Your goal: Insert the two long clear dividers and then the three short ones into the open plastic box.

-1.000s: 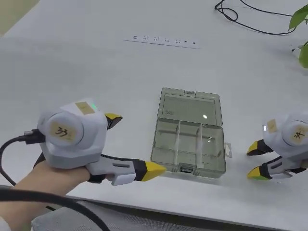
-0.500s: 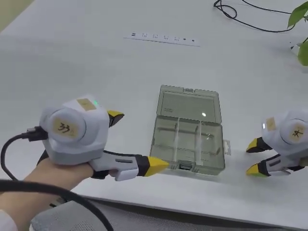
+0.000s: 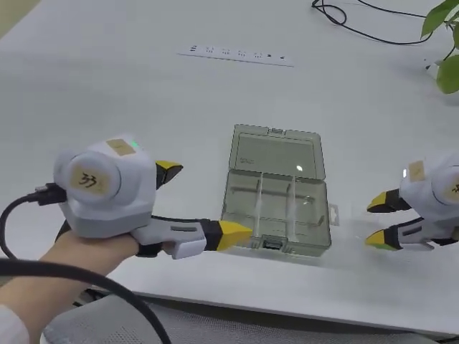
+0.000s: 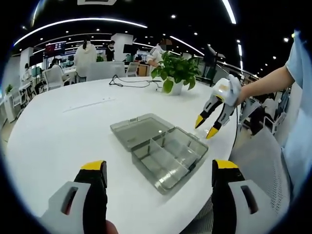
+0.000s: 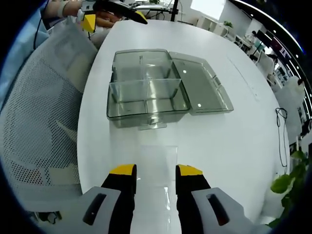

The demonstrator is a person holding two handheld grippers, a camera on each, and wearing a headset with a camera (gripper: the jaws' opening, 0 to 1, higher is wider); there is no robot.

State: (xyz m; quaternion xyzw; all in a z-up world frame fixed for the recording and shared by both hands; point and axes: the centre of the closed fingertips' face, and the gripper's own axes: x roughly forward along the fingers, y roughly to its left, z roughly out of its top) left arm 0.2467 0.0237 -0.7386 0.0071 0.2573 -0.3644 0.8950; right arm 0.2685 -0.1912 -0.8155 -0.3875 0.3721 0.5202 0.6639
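The open smoky-clear plastic box (image 3: 276, 208) lies on the white table, its lid (image 3: 278, 154) folded back on the far side. Clear dividers (image 3: 261, 204) stand inside and split it into compartments. The box (image 5: 146, 92) also faces my right gripper (image 5: 155, 170), which is open; a flat clear divider (image 5: 158, 153) lies on the table just ahead of its jaws. A small clear piece (image 3: 334, 215) rests against the box's right side. My right gripper (image 3: 379, 221) hovers right of the box. My left gripper (image 3: 201, 202) is wide open at the box's left front corner, holding nothing.
A white power strip (image 3: 237, 55) lies far back, a black cable (image 3: 344, 21) and a green plant (image 3: 441, 43) at the back right. A mesh chair (image 5: 44, 122) stands at the table's near edge. People sit in the office behind.
The head camera has shifted a little. Both grippers stay open in nearly the same places beside the box; the right one has edged slightly away from me.
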